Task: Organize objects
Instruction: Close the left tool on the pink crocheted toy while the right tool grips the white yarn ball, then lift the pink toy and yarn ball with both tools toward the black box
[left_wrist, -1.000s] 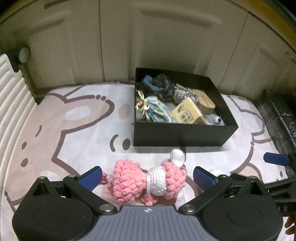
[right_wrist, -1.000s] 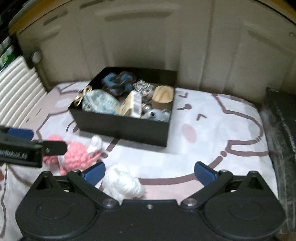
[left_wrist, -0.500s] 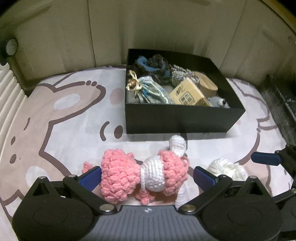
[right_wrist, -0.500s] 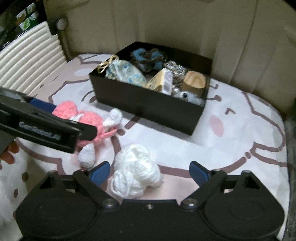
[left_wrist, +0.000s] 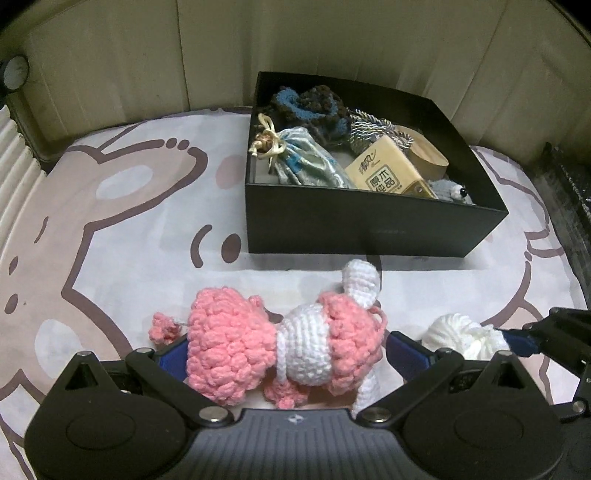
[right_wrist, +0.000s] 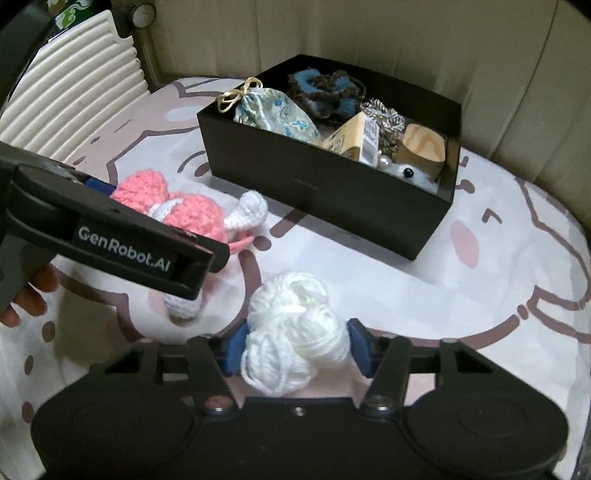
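A pink and white crochet toy (left_wrist: 284, 350) lies on the patterned cloth in front of a black box (left_wrist: 369, 236). My left gripper (left_wrist: 288, 354) has its jaws on both sides of the toy, pressing on it. The toy also shows in the right wrist view (right_wrist: 184, 210). A white yarn ball (right_wrist: 295, 328) sits between the blue pads of my right gripper (right_wrist: 295, 349), which is shut on it. The yarn ball (left_wrist: 465, 336) lies right of the toy. The box (right_wrist: 332, 199) holds several small items.
The box holds a blue pouch (left_wrist: 306, 162), a dark crochet piece (left_wrist: 306, 103), a tan printed carton (left_wrist: 388, 173), a wooden piece (left_wrist: 424, 155) and a grey toy (left_wrist: 450, 192). Beige cabinet doors (left_wrist: 295, 48) stand behind. A white ribbed panel (right_wrist: 66, 92) is at the left.
Both grippers moved forward and down. The left jaws closed in around the pink toy. The right jaws closed on the white yarn ball.
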